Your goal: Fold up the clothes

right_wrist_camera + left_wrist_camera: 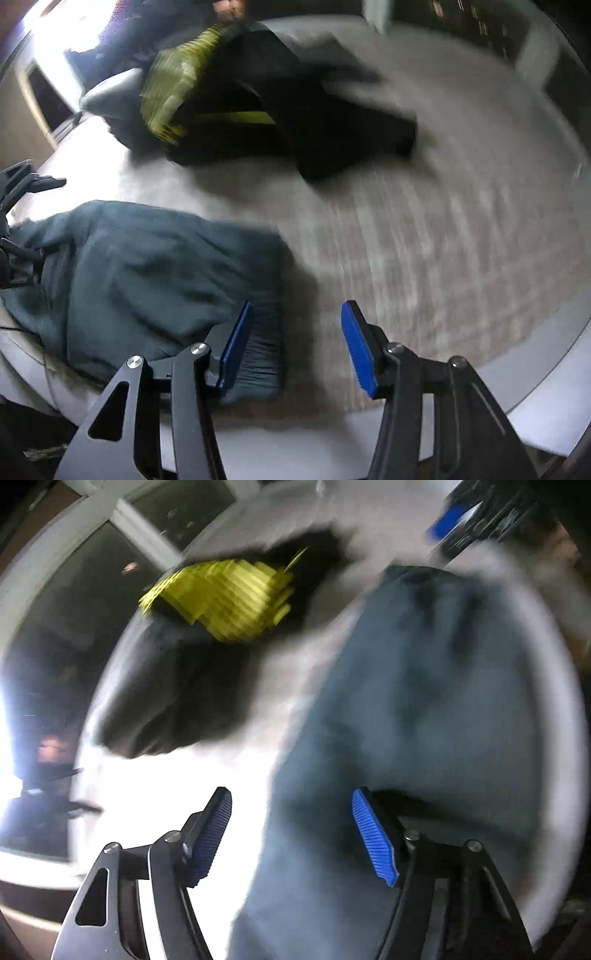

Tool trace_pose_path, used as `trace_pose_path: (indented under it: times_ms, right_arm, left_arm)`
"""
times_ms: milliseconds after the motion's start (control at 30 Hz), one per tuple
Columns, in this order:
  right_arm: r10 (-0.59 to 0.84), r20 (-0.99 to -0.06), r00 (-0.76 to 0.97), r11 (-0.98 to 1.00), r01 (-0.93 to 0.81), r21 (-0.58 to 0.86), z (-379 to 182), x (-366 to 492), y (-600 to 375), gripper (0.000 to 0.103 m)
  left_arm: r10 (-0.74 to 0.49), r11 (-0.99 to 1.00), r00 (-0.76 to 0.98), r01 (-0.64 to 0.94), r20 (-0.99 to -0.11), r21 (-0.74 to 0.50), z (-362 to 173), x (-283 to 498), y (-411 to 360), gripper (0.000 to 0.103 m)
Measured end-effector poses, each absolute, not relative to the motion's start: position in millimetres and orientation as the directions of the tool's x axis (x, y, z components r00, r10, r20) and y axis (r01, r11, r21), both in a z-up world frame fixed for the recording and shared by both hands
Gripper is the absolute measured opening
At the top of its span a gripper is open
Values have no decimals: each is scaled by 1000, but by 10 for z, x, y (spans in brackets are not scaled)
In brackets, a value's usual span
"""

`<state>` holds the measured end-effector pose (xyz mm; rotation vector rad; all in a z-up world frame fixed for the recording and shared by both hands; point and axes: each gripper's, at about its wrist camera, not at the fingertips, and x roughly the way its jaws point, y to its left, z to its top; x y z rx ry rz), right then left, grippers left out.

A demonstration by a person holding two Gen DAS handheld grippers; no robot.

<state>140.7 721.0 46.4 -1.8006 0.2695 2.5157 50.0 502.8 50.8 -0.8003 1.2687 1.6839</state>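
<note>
A folded grey-blue garment [147, 280] lies on the round table at the near left; it also shows in the left wrist view [424, 709]. A black garment with a yellow-green panel [266, 122] lies crumpled further back; it also shows in the left wrist view [207, 657], with the yellow panel [229, 598] on top. My left gripper [291, 830] is open and empty over the grey-blue garment's edge. My right gripper [295, 339] is open and empty, its left finger at the ribbed hem of the grey-blue garment. Both views are blurred by motion.
The round table [461, 229] has a pale woven cover and a white rim. The other gripper's black frame [22, 221] shows at the left edge of the right wrist view. Dark glass panels with white frames [110, 535] stand beyond the table.
</note>
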Motion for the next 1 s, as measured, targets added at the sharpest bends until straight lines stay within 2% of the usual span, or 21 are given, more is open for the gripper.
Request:
trace_pose_path:
  times_ms: [133, 167, 233, 300, 400, 533, 600, 667, 700, 800, 867, 1000]
  right_arm:
    - [-239, -889, -391, -923, -194, 333, 489, 1625, 7544, 50]
    - [-224, -892, -393, -932, -182, 314, 467, 1632, 7483, 50]
    - [-194, -897, -398, -949, -157, 275, 422, 1648, 7358, 50]
    - [-164, -900, -403, -963, -132, 234, 377, 1663, 7233, 50]
    - [-118, -903, -413, -980, -95, 172, 310, 1686, 7045, 52]
    - [-58, -902, -428, -995, -47, 87, 220, 1716, 6796, 52]
    - [-29, -899, -436, -999, -23, 43, 175, 1732, 6671, 56]
    - [0, -895, -446, -1000, 0, -1, 130, 1747, 6546, 56]
    - [-3, -896, -443, -1000, -17, 12, 133, 1754, 6536, 55]
    - [-41, -907, -420, -999, 19, 36, 175, 1769, 6466, 34]
    - [-74, -913, -402, -997, 59, 55, 209, 1818, 6445, 31]
    - [31, -940, -339, -998, 47, -50, 228, 1840, 6451, 30]
  left_arm:
    - [333, -190, -171, -975, -927, 112, 772, 405, 4769, 62]
    - [355, -189, -84, -982, -931, 16, 799, 425, 4715, 62]
    - [384, -174, 20, -980, -923, -93, 810, 581, 4684, 62]
    - [358, -169, 55, -978, -932, -123, 664, 699, 4609, 62]
    - [331, -220, 107, -957, -937, -187, 549, 784, 4503, 57]
    - [391, -335, 70, -918, -918, -213, 724, 744, 4112, 56]
    - [445, -435, 32, -866, -895, -248, 864, 709, 3789, 56]
    - [445, -527, -15, -812, -895, -249, 891, 658, 3448, 58]
    - [442, -571, -39, -782, -896, -248, 901, 632, 3278, 58]
    - [389, -664, -106, -721, -915, -199, 891, 652, 2815, 58]
    - [359, -696, -128, -697, -925, -173, 874, 656, 2564, 58]
    - [302, -775, -205, -621, -931, -115, 887, 455, 2107, 58]
